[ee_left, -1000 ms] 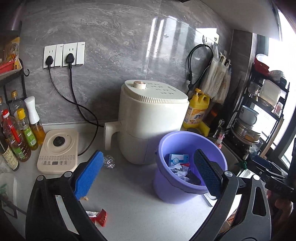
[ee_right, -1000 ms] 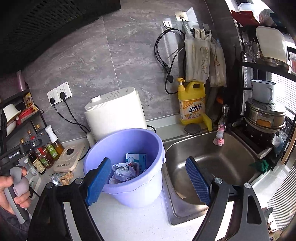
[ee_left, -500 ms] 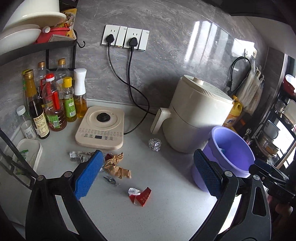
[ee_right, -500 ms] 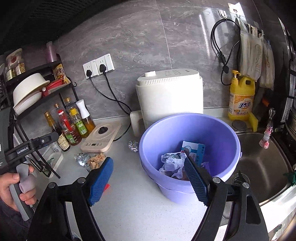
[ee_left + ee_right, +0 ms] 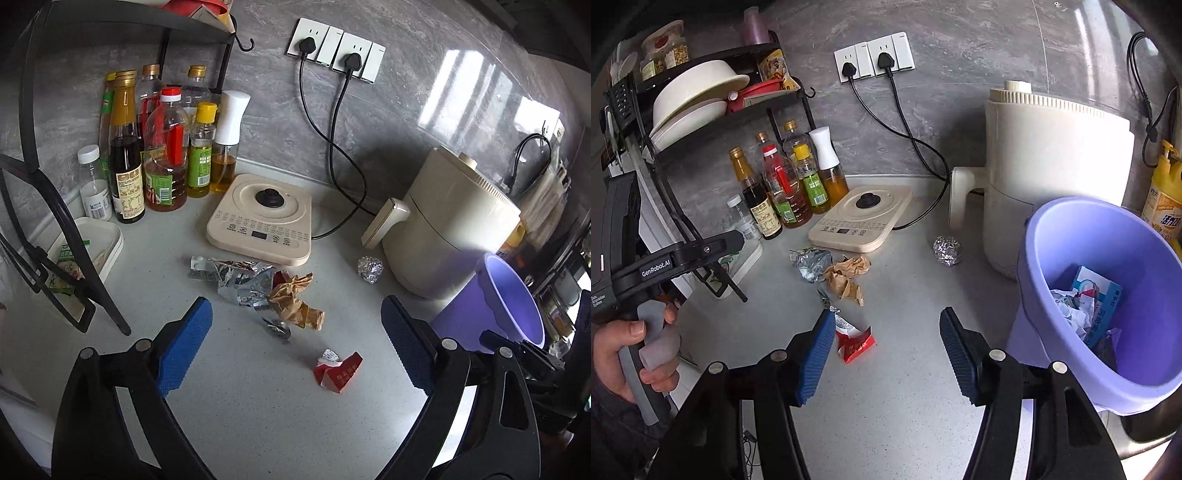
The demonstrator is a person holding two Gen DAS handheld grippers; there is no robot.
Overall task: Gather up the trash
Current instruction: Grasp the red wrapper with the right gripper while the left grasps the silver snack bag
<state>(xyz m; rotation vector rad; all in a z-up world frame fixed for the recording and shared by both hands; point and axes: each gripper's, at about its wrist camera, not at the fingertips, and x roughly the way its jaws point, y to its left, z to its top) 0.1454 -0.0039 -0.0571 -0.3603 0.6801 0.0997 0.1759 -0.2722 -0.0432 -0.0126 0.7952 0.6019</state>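
Trash lies on the grey counter: a red wrapper [image 5: 338, 373] [image 5: 854, 341], crumpled brown paper [image 5: 297, 306] [image 5: 847, 275], a silver foil wrapper [image 5: 240, 282] [image 5: 810, 263] and a foil ball [image 5: 370, 268] [image 5: 946, 251]. A purple bucket [image 5: 506, 302] [image 5: 1108, 295] at the right holds paper and a blue box. My left gripper [image 5: 297, 349] is open and empty, above the counter just short of the trash. My right gripper [image 5: 888, 354] is open and empty, its left pad beside the red wrapper.
A cream air fryer [image 5: 450, 229] [image 5: 1052, 166] stands behind the bucket. A cream cooker base [image 5: 262, 219] [image 5: 862, 218] with black cords, several oil bottles [image 5: 162, 147] [image 5: 783, 188] and a black rack [image 5: 701, 110] stand at the back left. A yellow detergent bottle [image 5: 1163, 192] is far right.
Both grippers have swung left, away from the bucket and sink, toward the trash on the counter. Both stayed open and empty.
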